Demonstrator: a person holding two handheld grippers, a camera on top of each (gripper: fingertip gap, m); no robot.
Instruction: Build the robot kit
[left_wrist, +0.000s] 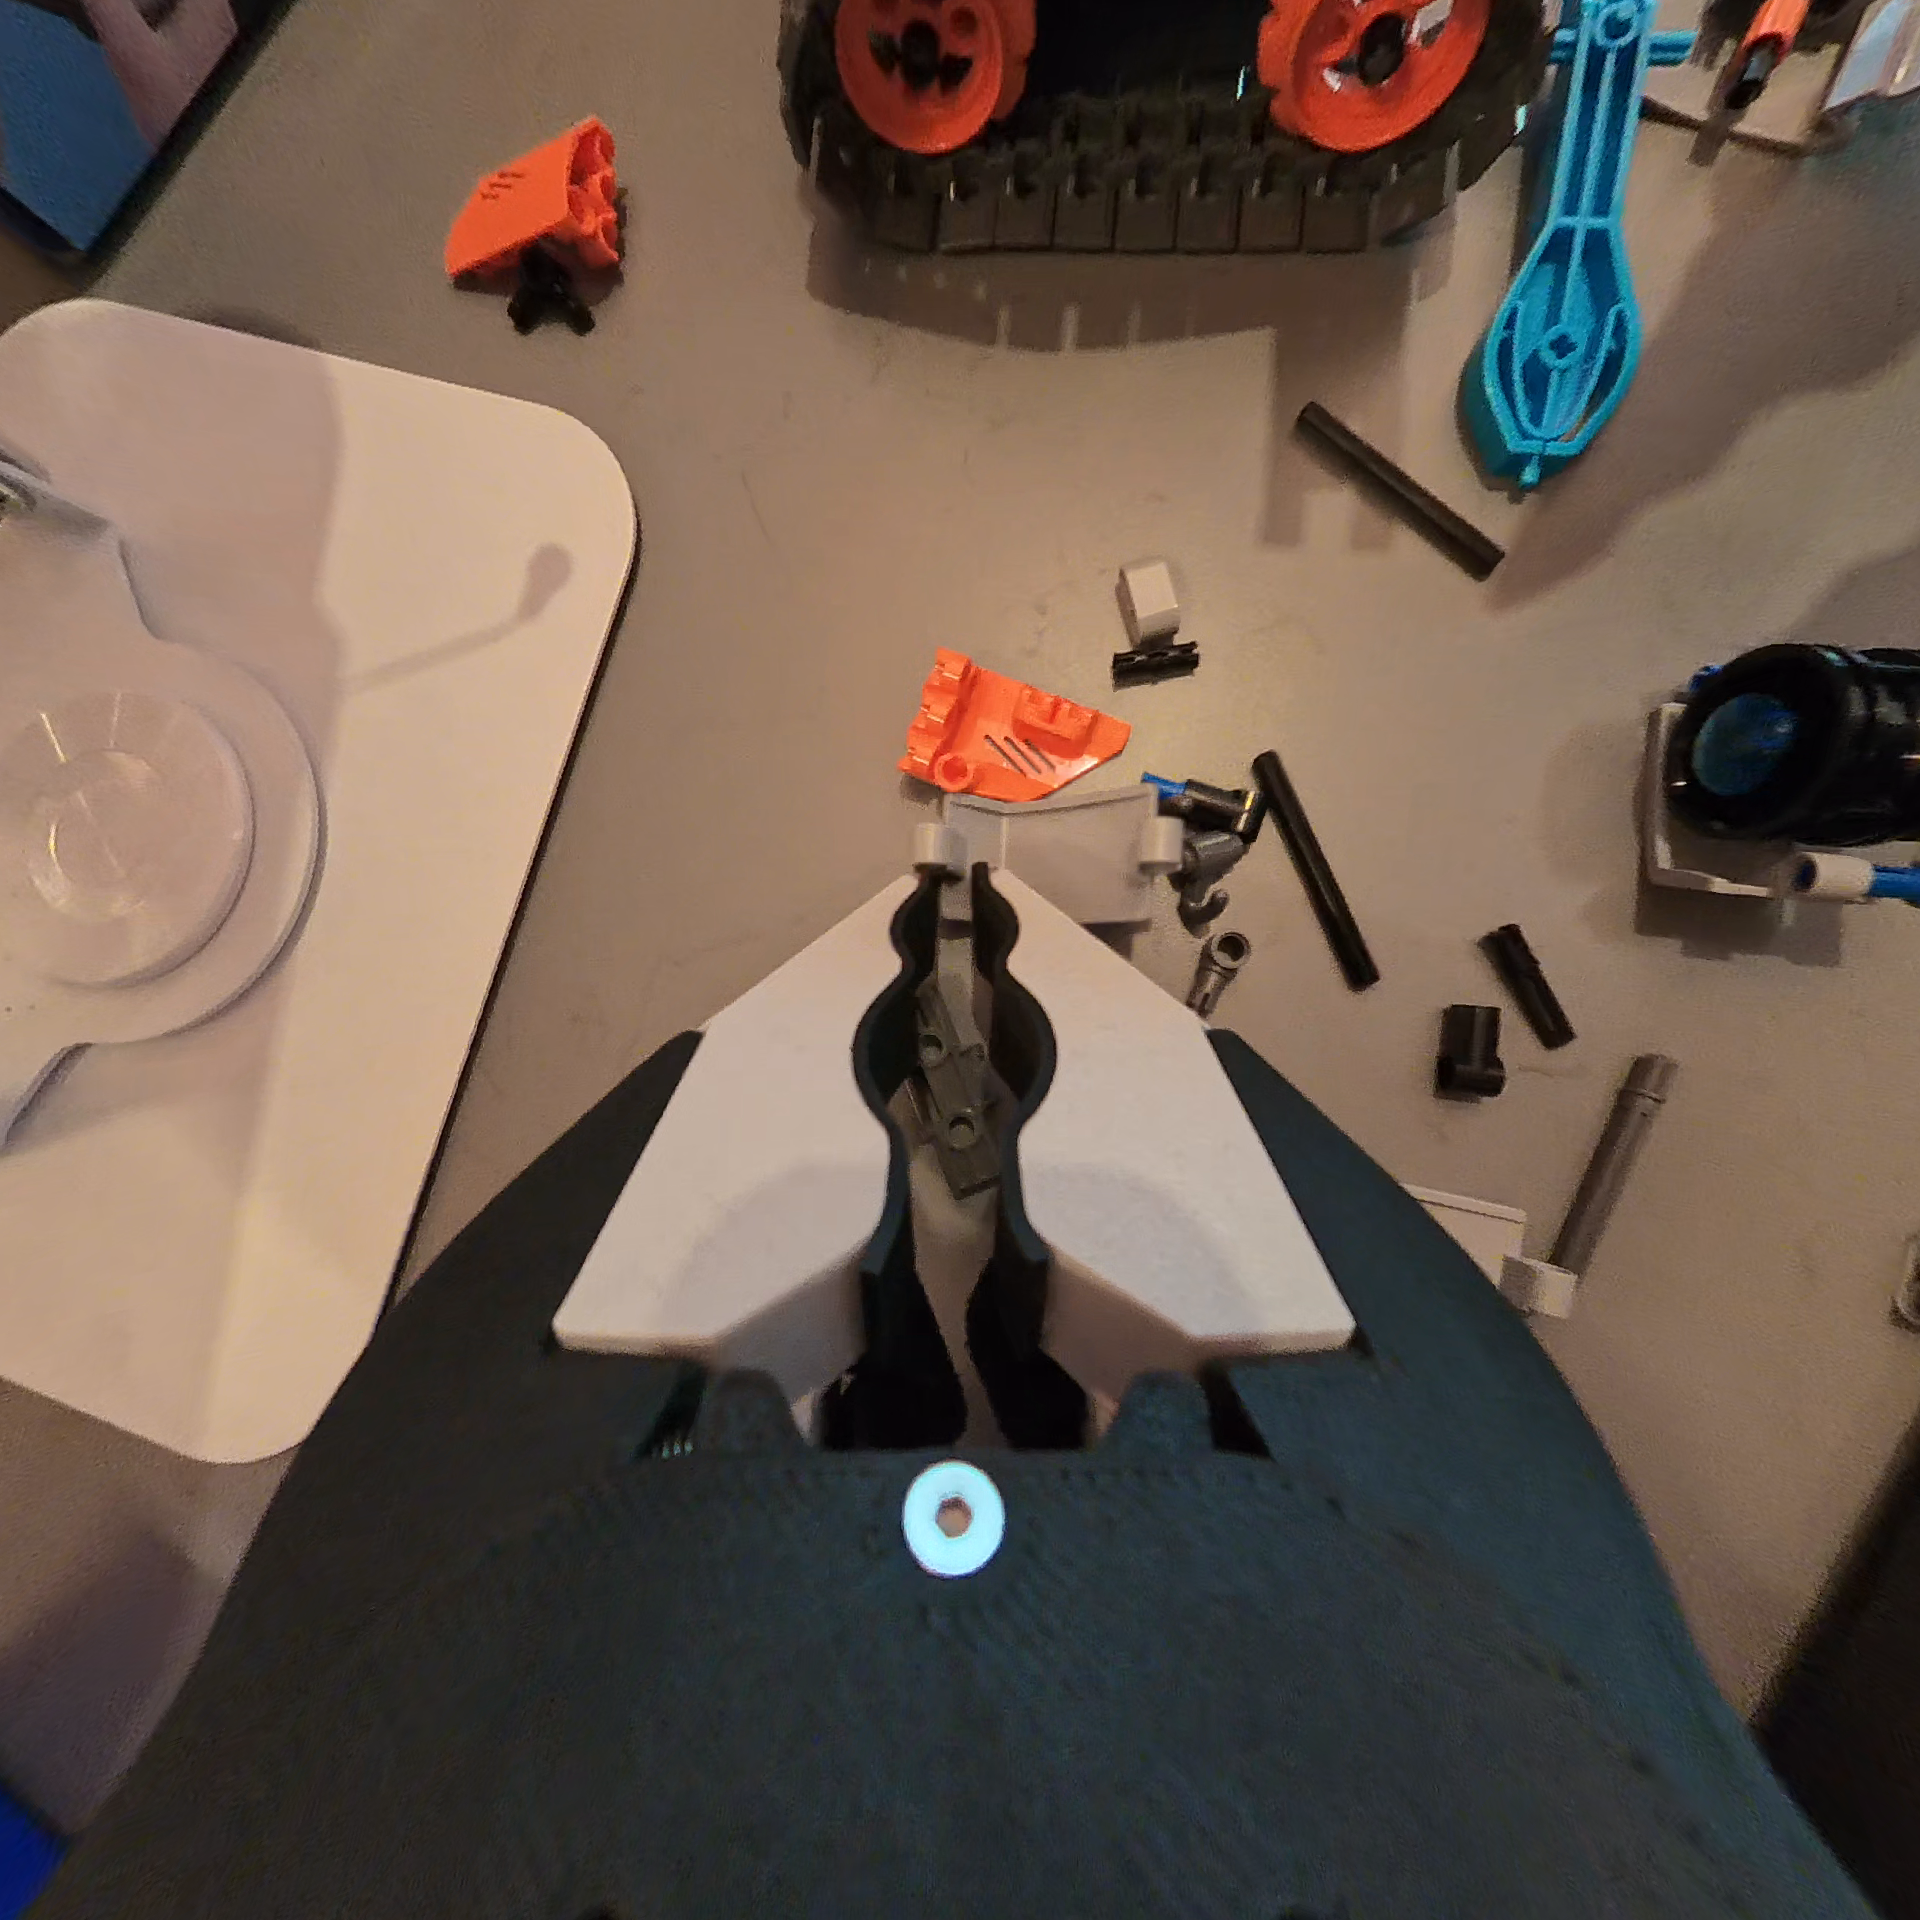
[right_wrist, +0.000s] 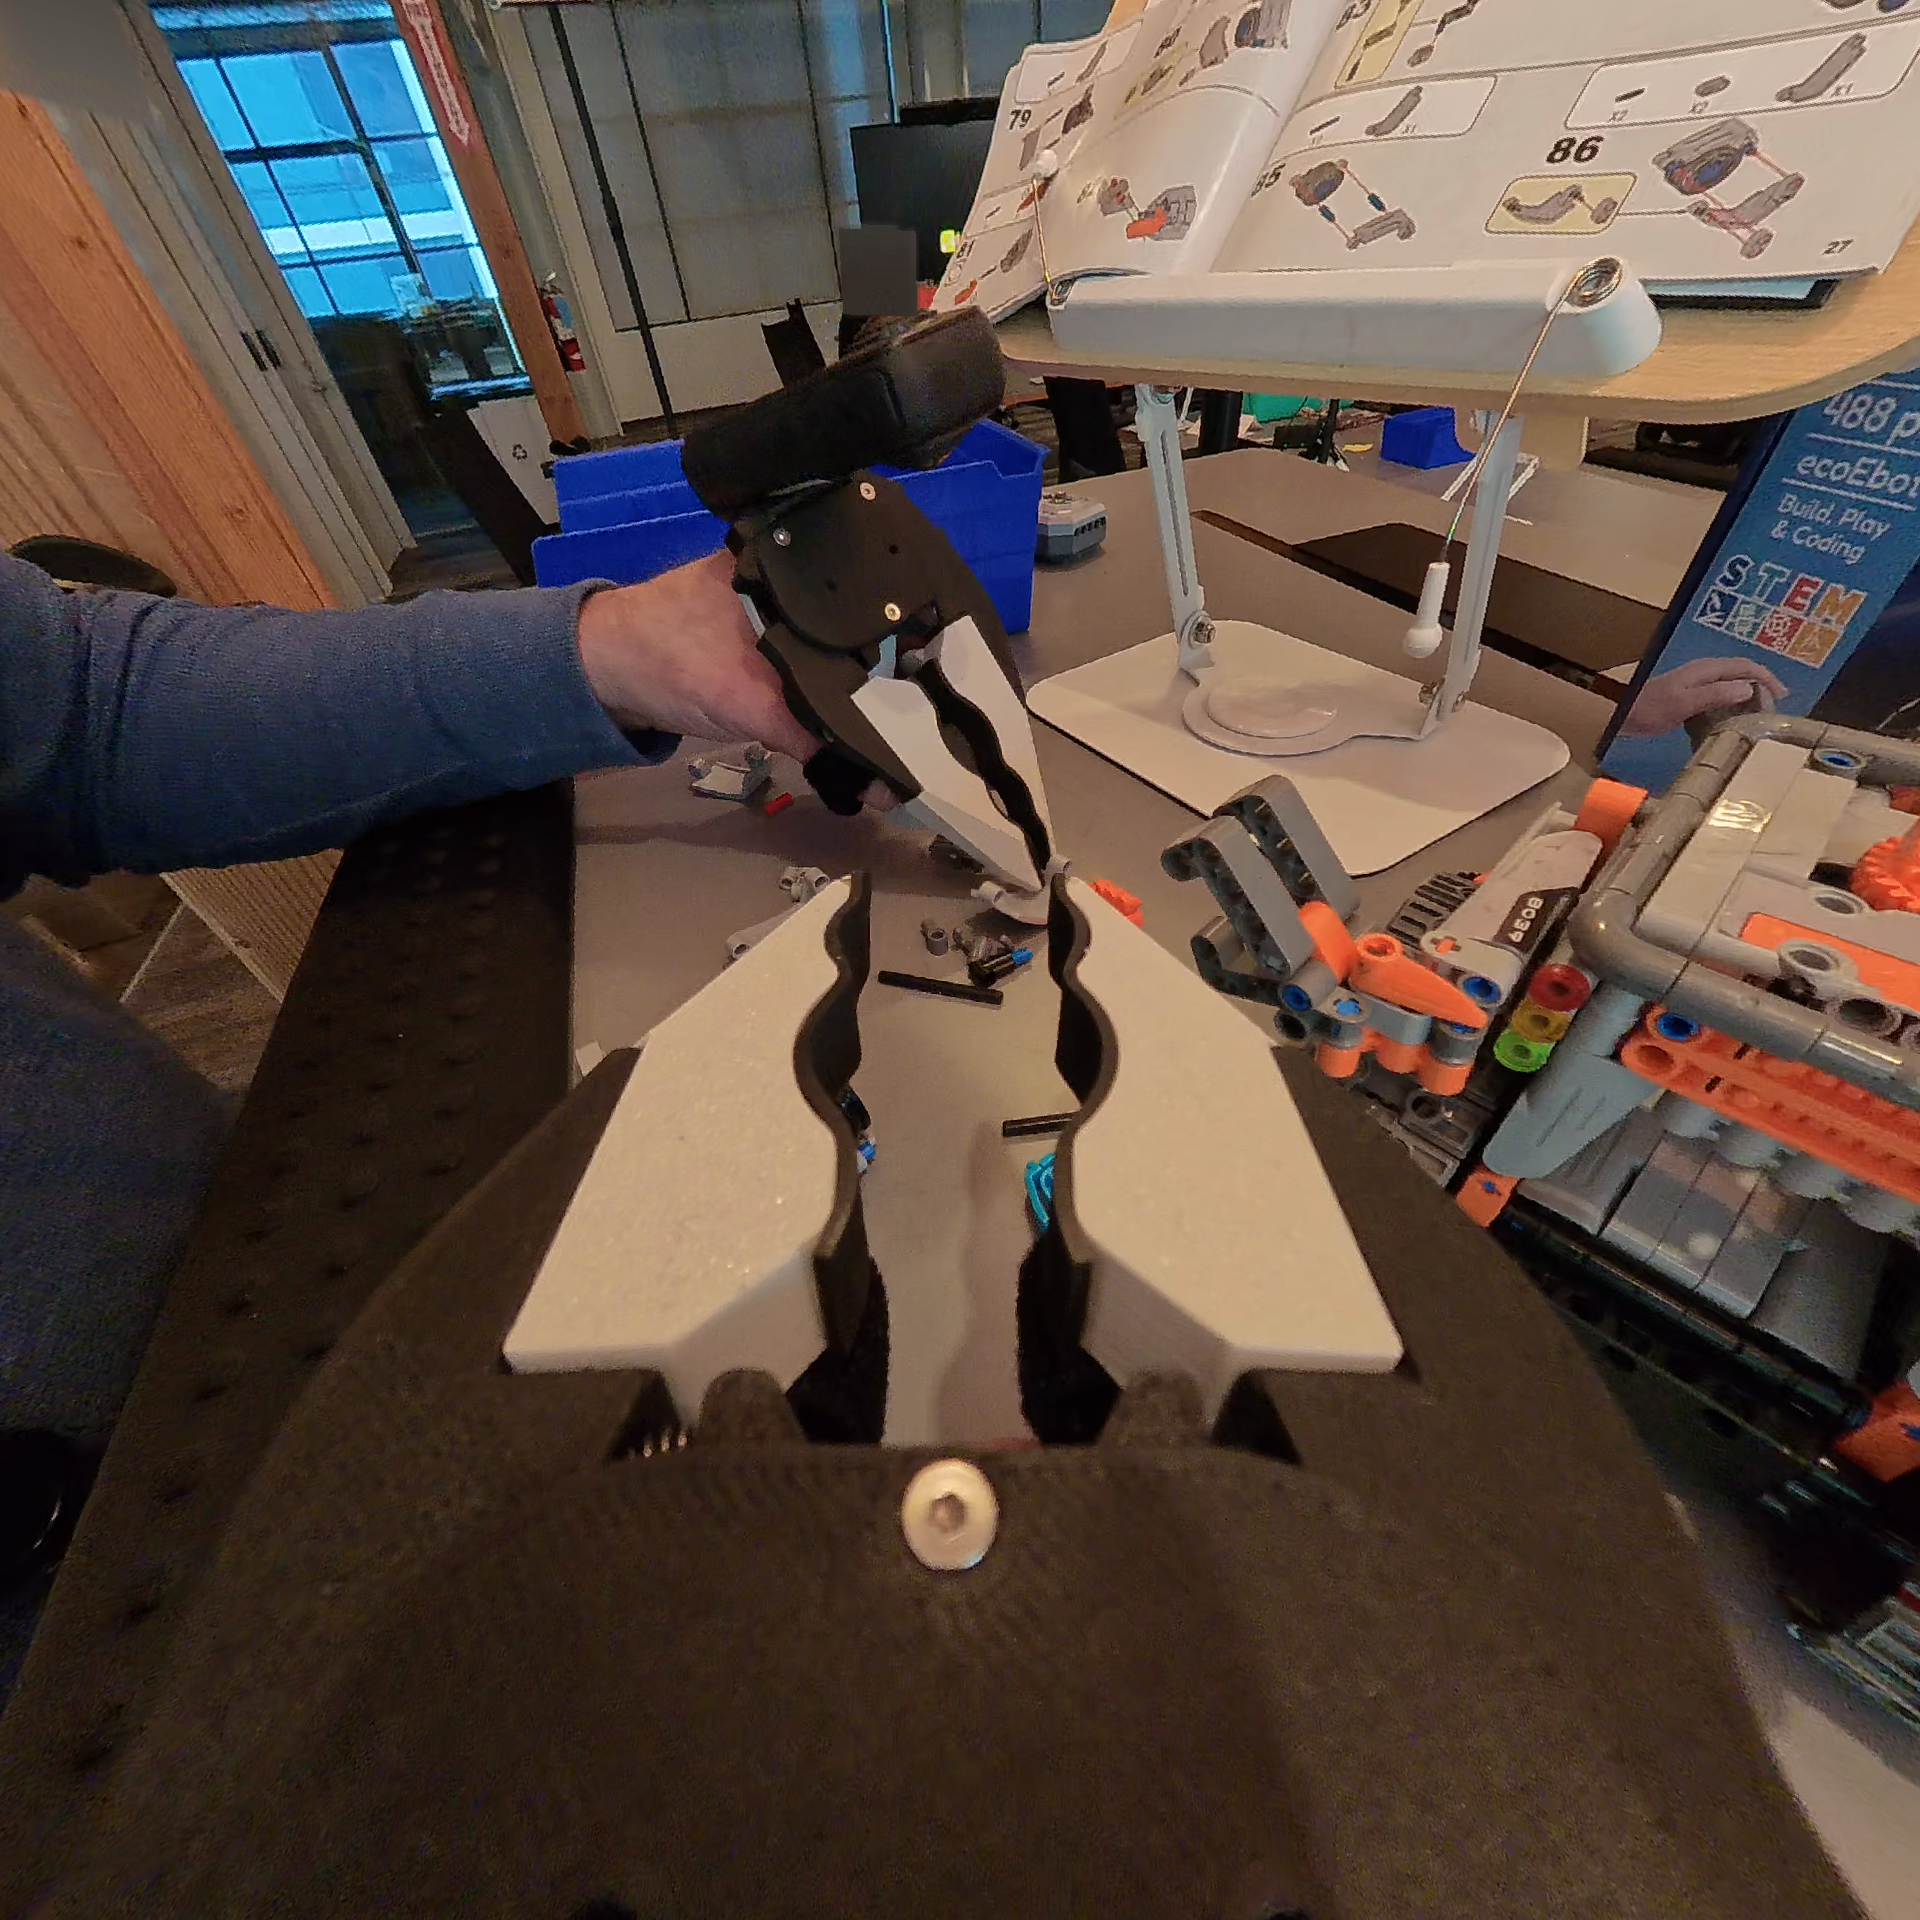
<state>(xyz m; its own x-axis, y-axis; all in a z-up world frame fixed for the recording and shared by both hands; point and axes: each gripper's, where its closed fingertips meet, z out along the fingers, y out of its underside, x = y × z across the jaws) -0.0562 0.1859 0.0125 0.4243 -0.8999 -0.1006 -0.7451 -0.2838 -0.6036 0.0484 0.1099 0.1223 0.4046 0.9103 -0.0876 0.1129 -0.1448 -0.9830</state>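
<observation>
Now the left gripper has its fingers closed on a light grey curved panel lying on the bench, with an orange panel touching it at twelve o'clock. Meanwhile the right gripper hovers, fingers apart and empty, with the tracked model at three o'clock.

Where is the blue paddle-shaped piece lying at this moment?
In the left wrist view the blue paddle-shaped piece lies top right on the table, beside the tracked vehicle.
</observation>
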